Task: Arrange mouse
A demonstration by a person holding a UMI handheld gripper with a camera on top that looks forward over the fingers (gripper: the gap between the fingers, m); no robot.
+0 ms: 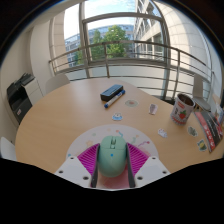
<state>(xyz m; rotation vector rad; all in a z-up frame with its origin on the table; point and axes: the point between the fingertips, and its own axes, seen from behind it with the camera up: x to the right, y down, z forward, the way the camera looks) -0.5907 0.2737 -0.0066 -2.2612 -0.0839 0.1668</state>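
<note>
Between the pink pads, a pale green mouse [112, 156] is clamped by the jaws.
Light, rigid, slick-shelled by judgement; its flanks are best gripped.

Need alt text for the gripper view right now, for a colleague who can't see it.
A pale green computer mouse sits between the gripper's pink-padded fingers on a round wooden table. Beyond lie a black rectangular device and a patterned mug.
</note>
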